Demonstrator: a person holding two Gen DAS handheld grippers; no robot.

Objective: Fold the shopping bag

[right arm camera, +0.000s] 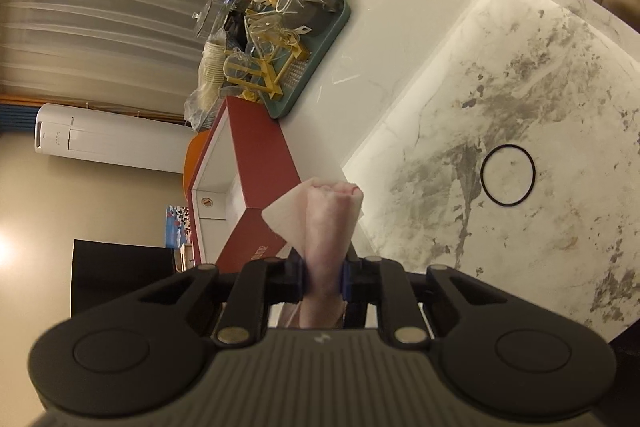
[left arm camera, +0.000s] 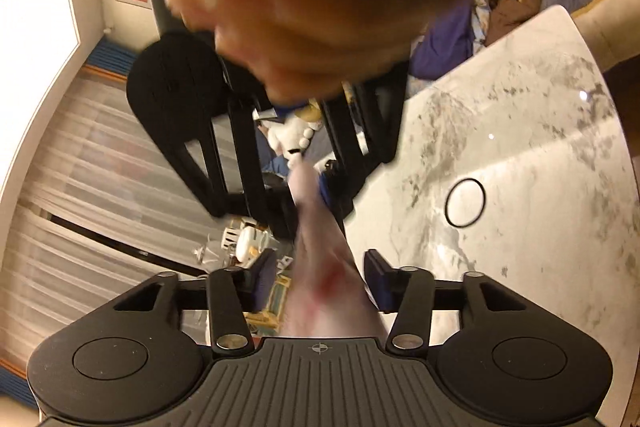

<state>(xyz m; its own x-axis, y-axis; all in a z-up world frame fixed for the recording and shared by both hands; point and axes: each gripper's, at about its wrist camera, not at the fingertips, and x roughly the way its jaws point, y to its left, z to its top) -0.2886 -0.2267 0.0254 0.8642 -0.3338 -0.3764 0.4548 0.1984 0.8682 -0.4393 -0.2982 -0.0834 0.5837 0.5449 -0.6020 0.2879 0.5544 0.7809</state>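
The pale pink, thin fabric shopping bag (left arm camera: 320,291) is off the table, rolled into a narrow strip and stretched in the air between the two tools. In the left wrist view the left gripper (left arm camera: 320,283) stands released: its blue pads (left arm camera: 378,281) are apart on both sides of the strip and do not press it, though the strip passes between them. Farther in the same view a person's hand (left arm camera: 304,11) holds the right gripper (left arm camera: 308,187), which takes the far end of the strip.

In the right wrist view the right gripper (right arm camera: 323,281) is clenched on the bag (right arm camera: 330,223); the rolled end sticks out beyond the pads, with one white corner to its left.

In my judgement the step in hand is to take a new hold with the left tool. To do it well, the right side should keep the strip tight and not turn, and the left pads should close square on the middle of the roll, so the layers do not slip open.

Only the left view shows the open pads and the hand. Only the right view shows the red and white open cardboard box (right arm camera: 256,163) at left of the bag, the teal tray of glassware (right arm camera: 320,59) far behind it, and the thin black ring (right arm camera: 508,174) lying at right on the white and grey marble table (right arm camera: 540,99)
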